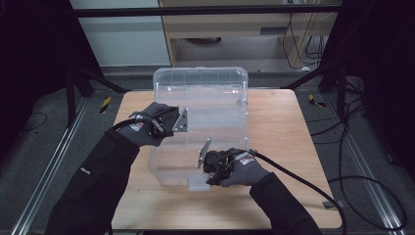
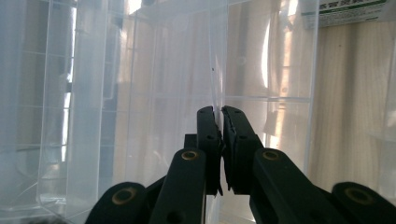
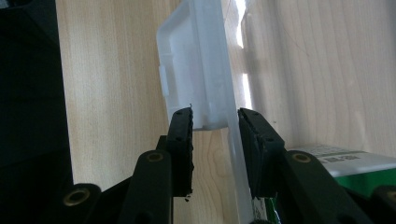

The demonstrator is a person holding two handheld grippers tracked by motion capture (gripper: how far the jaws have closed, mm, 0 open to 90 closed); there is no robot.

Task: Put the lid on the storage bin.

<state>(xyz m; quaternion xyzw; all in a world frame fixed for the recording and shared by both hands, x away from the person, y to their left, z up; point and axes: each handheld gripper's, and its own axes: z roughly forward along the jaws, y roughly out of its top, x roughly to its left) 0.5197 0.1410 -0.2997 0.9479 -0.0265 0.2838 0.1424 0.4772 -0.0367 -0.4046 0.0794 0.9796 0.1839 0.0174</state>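
Clear plastic bin point(image 1: 205, 98): L gripper point(image 2: 219, 140) fingers pinched tight on its thin wall; R gripper point(image 3: 215, 144) fingers clamped astride white latch point(image 3: 196, 70).

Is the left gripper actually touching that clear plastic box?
Touching. In the left gripper view, the left gripper has its two black jaws closed on a thin clear wall of the clear plastic box, with no gap showing on either side.

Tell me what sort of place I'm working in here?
Likely a lab or recording rig, not a home: a small wooden table stands on grey carpet between dark frame struts, with loose cables on the floor. A clear plastic bin sits on the table.
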